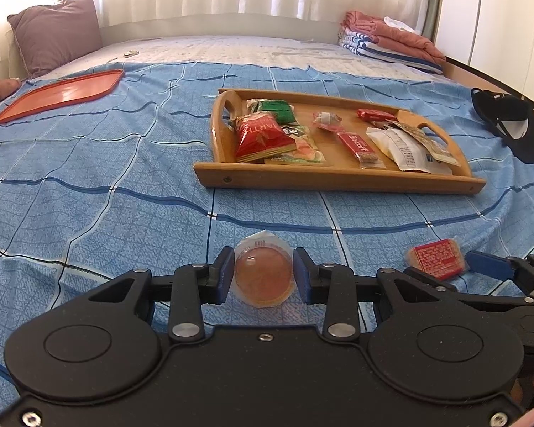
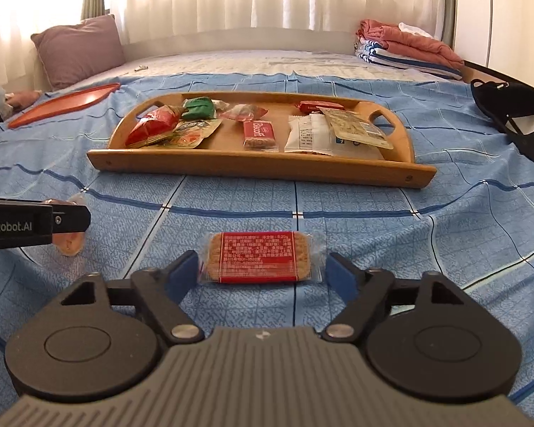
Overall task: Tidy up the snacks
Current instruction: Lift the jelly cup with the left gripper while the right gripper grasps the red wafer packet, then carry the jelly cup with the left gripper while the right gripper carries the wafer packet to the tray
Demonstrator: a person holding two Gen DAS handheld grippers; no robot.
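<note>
step: pickup | left gripper (image 1: 263, 274) fingers pinch round amber jelly cup (image 1: 263, 275) | right gripper (image 2: 262, 273) fingers spread around red-labelled wrapped biscuit (image 2: 260, 257) | next: close, lift both to wooden tray (image 2: 252, 168)

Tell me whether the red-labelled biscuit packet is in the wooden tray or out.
Out. The biscuit packet lies flat on the blue bedspread, short of the wooden tray.

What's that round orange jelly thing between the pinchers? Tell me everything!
The jelly cup is a small round clear plastic cup of orange jelly under a peel-off film lid. It lies tilted on the blue checked bedspread, in front of the wooden tray. The left gripper is shut on its sides.
</note>
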